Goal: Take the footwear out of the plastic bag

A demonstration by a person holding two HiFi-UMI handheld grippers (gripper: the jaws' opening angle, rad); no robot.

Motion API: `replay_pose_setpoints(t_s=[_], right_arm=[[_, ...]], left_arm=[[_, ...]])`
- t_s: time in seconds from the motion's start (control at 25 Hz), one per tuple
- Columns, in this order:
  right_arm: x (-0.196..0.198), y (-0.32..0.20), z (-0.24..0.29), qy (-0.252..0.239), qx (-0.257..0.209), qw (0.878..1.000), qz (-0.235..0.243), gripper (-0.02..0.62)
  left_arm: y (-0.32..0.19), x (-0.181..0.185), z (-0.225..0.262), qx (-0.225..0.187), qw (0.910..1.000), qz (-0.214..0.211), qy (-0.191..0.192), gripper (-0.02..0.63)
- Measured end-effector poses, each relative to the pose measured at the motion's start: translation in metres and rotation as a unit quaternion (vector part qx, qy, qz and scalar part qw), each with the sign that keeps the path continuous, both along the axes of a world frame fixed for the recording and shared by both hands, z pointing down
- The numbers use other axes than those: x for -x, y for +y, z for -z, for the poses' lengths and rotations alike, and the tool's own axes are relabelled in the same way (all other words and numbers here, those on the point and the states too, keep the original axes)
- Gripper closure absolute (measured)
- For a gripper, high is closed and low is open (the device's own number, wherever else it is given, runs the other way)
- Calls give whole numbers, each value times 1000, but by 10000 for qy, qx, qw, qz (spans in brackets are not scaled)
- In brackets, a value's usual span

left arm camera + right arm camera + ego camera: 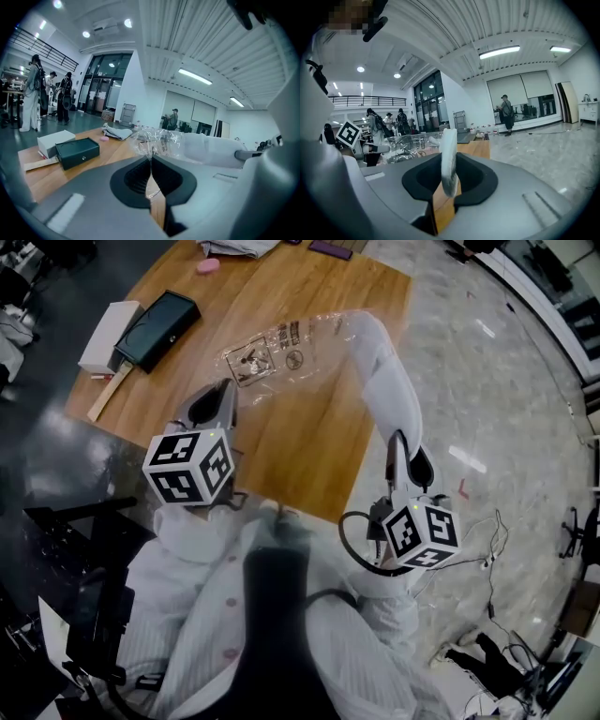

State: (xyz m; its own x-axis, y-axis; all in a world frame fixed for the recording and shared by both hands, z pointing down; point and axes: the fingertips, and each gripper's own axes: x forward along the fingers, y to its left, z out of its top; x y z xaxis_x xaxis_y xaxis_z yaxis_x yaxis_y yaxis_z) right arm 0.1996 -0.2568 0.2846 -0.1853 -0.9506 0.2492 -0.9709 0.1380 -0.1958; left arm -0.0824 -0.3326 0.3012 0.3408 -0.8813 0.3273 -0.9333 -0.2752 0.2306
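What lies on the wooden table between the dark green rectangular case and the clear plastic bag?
Nothing; the head view shows bare wooden tabletop between the green case and the plastic bag.

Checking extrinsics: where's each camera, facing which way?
Head view: on the head, steeply down at the wooden table; sleeves, left gripper, right gripper show.
Left gripper view: on that gripper, along shut jaws pinching the plastic bag.
Right gripper view: on that gripper, along jaws gripping the white slipper.
Shared: all three see the plastic bag.

White slipper (389,395), clear bag (272,352) with black print. Table (309,446) is warm wood grain. Box (159,326) looks dark green, possibly near-black; cloth (207,265) pink.
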Motion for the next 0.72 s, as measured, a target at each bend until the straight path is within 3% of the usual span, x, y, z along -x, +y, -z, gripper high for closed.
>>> replay_pose_setpoints(t_s=[0.72], right_arm=[[-3, -1, 3, 55, 7, 10000, -24, 511]], left_arm=[[-5, 1, -4, 107, 9999, -17, 5, 601]])
